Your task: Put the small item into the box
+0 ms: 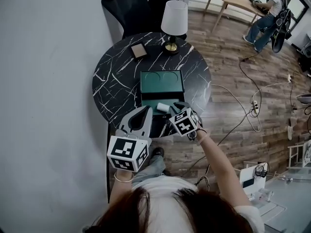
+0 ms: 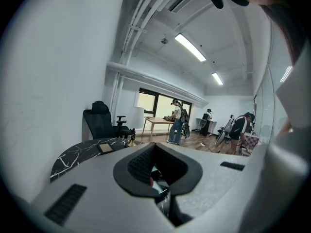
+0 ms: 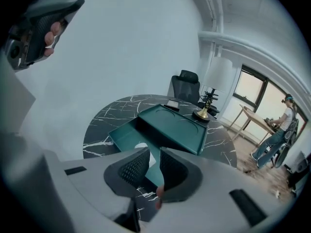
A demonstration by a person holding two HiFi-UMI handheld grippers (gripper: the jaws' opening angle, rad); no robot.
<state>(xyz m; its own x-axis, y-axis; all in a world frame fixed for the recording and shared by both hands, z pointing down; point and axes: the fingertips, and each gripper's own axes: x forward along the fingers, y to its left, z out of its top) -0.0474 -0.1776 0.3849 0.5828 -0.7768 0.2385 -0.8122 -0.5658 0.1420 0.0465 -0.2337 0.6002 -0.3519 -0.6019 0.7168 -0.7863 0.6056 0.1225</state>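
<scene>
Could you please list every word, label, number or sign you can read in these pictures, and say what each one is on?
No text can be read in any view.
Left cube and right cube: black-and-white square markers, no letters or numbers.
Box: two circles on its green surface, no words.
Tan card: too small to tell whether it bears print.

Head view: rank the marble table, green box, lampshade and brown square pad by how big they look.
1. marble table
2. green box
3. lampshade, which sits higher and nearer the camera, so it looks bigger than it is
4. brown square pad
</scene>
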